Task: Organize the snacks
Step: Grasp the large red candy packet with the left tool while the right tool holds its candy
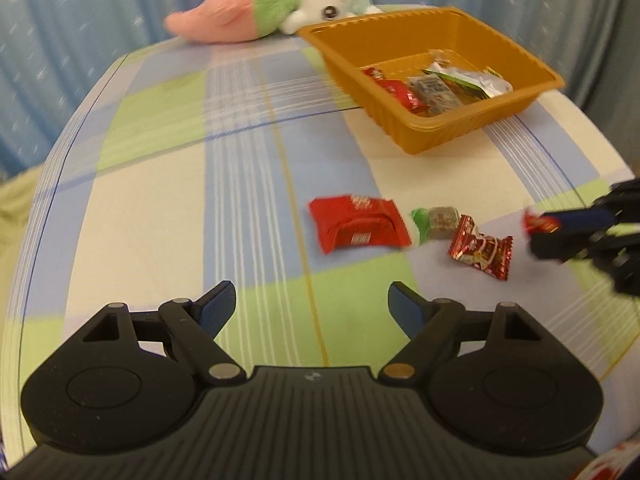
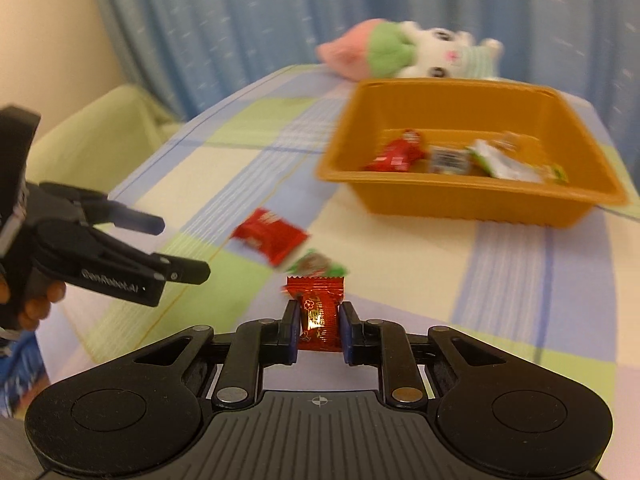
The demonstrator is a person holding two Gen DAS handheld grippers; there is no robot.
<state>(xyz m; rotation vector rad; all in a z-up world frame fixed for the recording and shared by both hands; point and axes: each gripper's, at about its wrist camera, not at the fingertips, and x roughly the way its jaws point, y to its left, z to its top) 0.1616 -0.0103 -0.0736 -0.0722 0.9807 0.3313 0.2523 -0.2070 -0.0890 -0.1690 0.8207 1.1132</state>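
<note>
An orange tray [image 1: 436, 136] [image 2: 472, 200] stands at the far right of the checked table and holds several snack packets. On the cloth lie a red packet [image 1: 358, 224] [image 2: 270, 236], a green-ended candy [image 1: 436, 222] [image 2: 316, 266] and a red foil candy [image 1: 482, 252]. My right gripper [image 2: 320, 324] is shut on a small red candy [image 2: 320, 316] and holds it above the cloth; it shows at the right edge of the left wrist view [image 1: 536, 232]. My left gripper [image 1: 310, 308] is open and empty, short of the red packet; it shows at the left of the right wrist view [image 2: 184, 248].
A pink, green and white plush toy [image 1: 276, 4] [image 2: 404, 52] lies at the table's far edge behind the tray. Blue curtains [image 1: 80, 20] hang behind. A pale green seat [image 2: 92, 136] stands left of the table.
</note>
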